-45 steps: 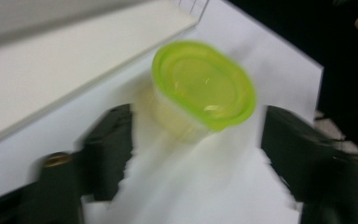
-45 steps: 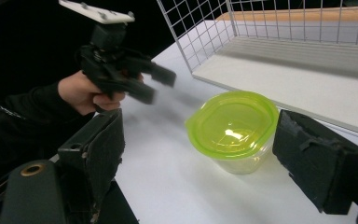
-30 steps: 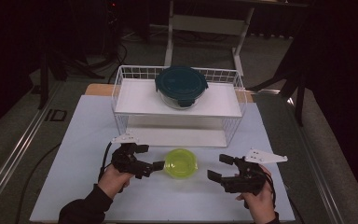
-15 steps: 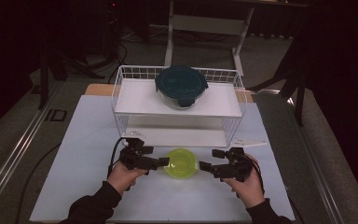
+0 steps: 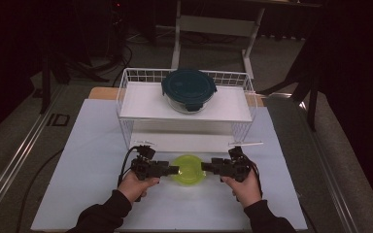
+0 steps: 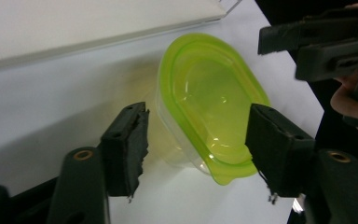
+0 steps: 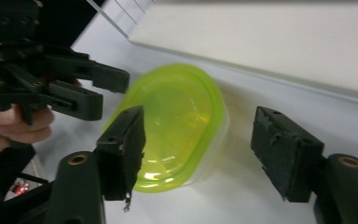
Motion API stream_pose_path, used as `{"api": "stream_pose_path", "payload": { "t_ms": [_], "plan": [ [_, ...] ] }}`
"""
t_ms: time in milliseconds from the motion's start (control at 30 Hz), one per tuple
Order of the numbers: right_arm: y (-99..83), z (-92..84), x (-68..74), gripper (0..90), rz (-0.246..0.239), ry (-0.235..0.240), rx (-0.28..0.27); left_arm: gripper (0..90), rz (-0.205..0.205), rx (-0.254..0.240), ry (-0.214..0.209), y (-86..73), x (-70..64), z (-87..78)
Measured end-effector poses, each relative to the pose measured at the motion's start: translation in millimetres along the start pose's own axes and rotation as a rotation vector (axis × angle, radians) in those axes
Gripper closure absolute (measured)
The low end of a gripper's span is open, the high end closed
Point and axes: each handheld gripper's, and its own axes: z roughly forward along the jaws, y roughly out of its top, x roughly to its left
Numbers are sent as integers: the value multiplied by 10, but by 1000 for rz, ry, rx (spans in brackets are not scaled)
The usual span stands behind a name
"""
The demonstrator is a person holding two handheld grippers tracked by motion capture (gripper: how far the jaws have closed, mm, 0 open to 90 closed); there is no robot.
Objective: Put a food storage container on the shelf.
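A person works at a white table [image 5: 92, 145] with a two-jaw gripper in each hand, seen from above. Starting at the left: the left gripper [image 5: 174, 170] points level toward the middle of the table. Its jaws have just been closing and now straddle the near edge of a lime-green lidded container [image 5: 188, 168], one pad on either side, with a sliver of gap at each (no firm squeeze yet, as far as the left gripper view shows). In the centre sits the container itself, flat on the table, just in front of a white wire rack [image 5: 126, 104] whose upper shelf carries a round glass dish with a dark teal lid [image 5: 189, 89]. To the right, the right gripper [image 5: 207, 167] faces the left one. Its jaws have also been closing but stand apart; in the right gripper view one pad is at the lid and the other well clear. The container lies directly between the two grippers, about equally near to each.
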Motion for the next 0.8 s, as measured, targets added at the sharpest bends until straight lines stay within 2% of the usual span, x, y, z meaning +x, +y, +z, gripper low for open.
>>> {"api": "stream_pose_path", "payload": {
  "t_ms": [100,167,333,500,633,733,800],
  "plan": [
    [-21,56,-48,414,48,2,26,441,-40,6,-9,-7,37,28],
    [-34,91,-95,427,85,8,37,456,-40,23,-2,-10,54,43],
    [-60,156,-167,483,143,19,68,548,-73,30,-6,-26,97,70],
    [-73,203,-158,595,155,34,111,649,-96,34,-36,-20,94,90],
    [-71,201,-123,699,160,47,125,689,-92,39,-24,-19,54,88],
    [-83,195,-76,724,161,54,130,713,-102,33,-25,-38,55,80],
    [-98,188,-73,736,186,75,131,723,-102,34,-22,-45,44,76]
  ]
}}
